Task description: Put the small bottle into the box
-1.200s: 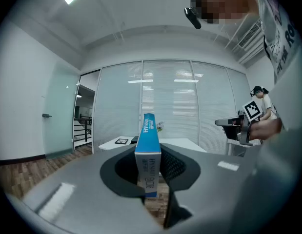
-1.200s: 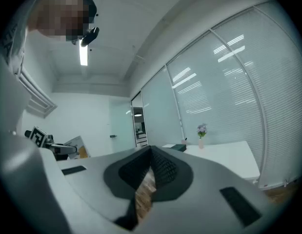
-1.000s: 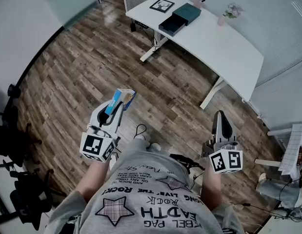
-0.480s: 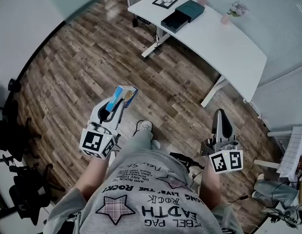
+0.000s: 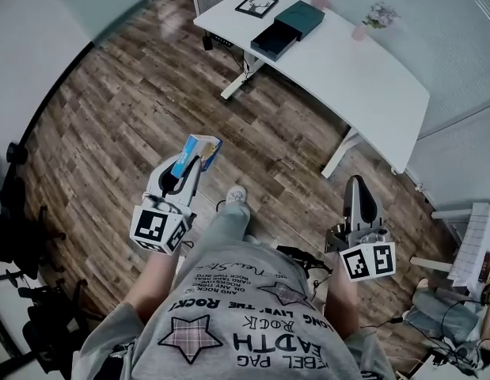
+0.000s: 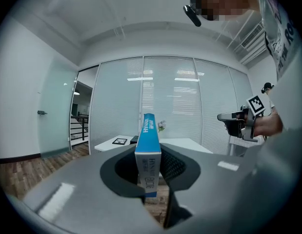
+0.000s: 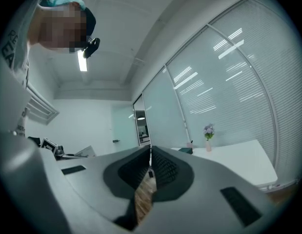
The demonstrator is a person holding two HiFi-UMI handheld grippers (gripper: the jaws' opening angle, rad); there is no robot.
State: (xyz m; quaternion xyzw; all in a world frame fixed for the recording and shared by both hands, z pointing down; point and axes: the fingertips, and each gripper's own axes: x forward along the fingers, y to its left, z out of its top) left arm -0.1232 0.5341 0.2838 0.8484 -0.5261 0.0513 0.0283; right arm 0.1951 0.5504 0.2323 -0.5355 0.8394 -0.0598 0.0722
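1. The left gripper (image 6: 151, 172) has its jaws partly open, pinching a blue carton (image 6: 148, 152) upright between them, likely for carrying. No bare bottle shows.
2. The right gripper (image 7: 150, 168) has its jaws closed on nothing, apparently spare.
3. Far ahead of both jaws, the dark box (image 5: 288, 28) waits on the table (image 5: 363, 77).

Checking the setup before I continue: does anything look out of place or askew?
The dark box on the white desk sits with its teal part slid partly off the darker part, likely open. The left gripper clamps a blue carton, no bare bottle in sight. Nothing looks spilled or broken.
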